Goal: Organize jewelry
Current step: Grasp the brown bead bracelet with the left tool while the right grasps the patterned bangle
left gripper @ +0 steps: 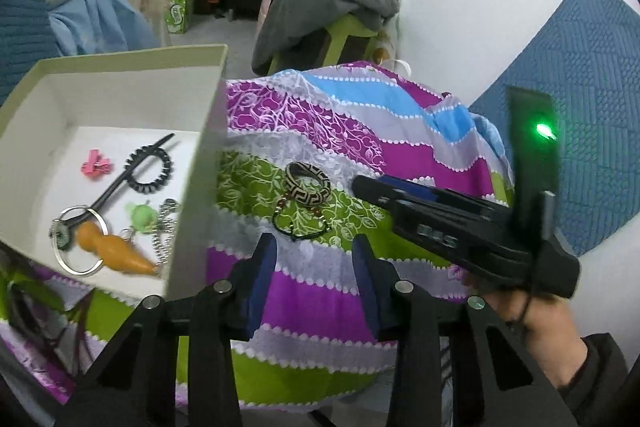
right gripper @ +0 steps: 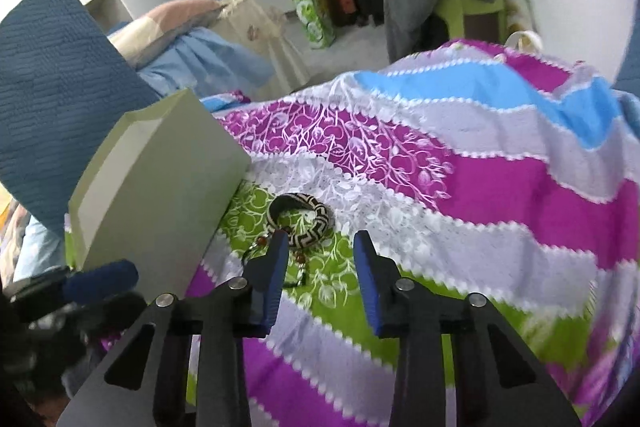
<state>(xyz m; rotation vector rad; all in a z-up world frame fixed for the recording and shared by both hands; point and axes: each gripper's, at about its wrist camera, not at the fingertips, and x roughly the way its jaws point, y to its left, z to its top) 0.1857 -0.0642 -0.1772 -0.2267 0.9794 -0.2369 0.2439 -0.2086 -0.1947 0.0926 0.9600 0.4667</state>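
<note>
Left claw (left gripper: 314, 259) nearest the lens: blue-padded fingers apart, nothing between them, only cloth below. Right claw (right gripper: 320, 259) likewise parted and empty; its left finger overlaps the beaded cord in its own view, but contact cannot be confirmed.

Just ahead of both, on the green band of the striped purple, green, grey and blue floral bedspread (left gripper: 400, 131), lies the thin black cord bracelet with small reddish beads (left gripper: 301, 223). Touching or just beyond it sits the thick black-and-cream woven bangle with a zigzag key pattern (left gripper: 307, 185), lying flat.

To the left, the open pale-green cardboard box with white interior (left gripper: 120, 75) rests on the bedspread, near the bangle. Inside it: a pink hair clip (left gripper: 96, 162), a black spiral hair tie (left gripper: 150, 169), a black hair stick, metal rings, an orange gourd-shaped charm (left gripper: 114, 251), a green trinket and a chain.

Judgement: the bangle looks light, stiff and hold-its-shape, with a textured weave that should not slip; pinch across one side of the rim. The cord bracelet is limp and will dangle; take it at the bead cluster.
</note>
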